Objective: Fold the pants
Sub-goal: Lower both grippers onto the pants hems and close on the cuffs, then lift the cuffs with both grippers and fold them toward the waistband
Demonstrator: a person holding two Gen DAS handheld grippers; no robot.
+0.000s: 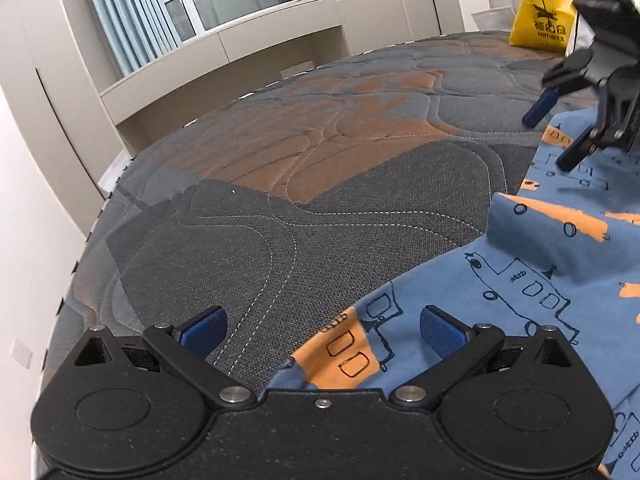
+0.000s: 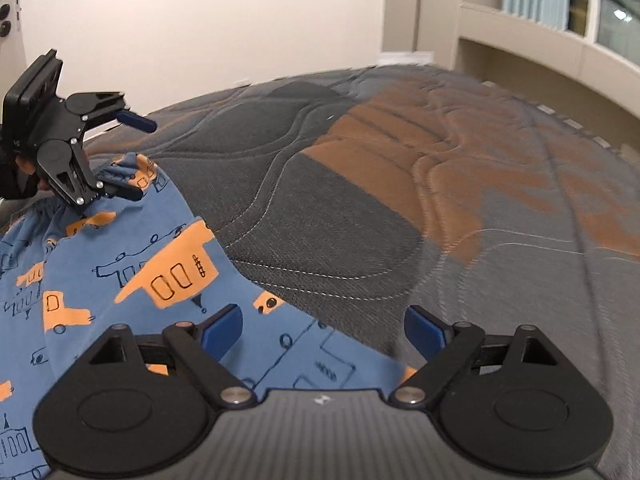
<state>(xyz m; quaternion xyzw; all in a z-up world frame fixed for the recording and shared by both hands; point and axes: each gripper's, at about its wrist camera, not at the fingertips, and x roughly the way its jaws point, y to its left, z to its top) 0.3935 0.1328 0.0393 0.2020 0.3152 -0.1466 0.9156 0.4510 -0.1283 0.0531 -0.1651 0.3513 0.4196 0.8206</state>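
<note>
Blue pants point(image 1: 540, 264) with orange patches and drawn vehicles lie rumpled on a grey and orange quilted mattress point(image 1: 320, 200). My left gripper point(image 1: 322, 330) is open just above the pants' edge, its right pad over the cloth and its left pad over bare mattress. In the right wrist view the left gripper point(image 2: 136, 158) hovers open at the gathered waistband of the pants point(image 2: 120, 264). My right gripper point(image 2: 324, 330) is open over the other edge of the pants, with nothing pressed between its pads. The left wrist view shows the right gripper point(image 1: 554, 134) above the cloth's far corner.
A yellow bag point(image 1: 540, 20) stands at the mattress's far end. A window with pale blue curtains point(image 1: 120, 20) and a beige ledge point(image 1: 248, 60) run along one side. A white wall point(image 2: 200, 20) lies beyond the mattress point(image 2: 360, 200). A hand point(image 2: 24, 164) holds the left gripper.
</note>
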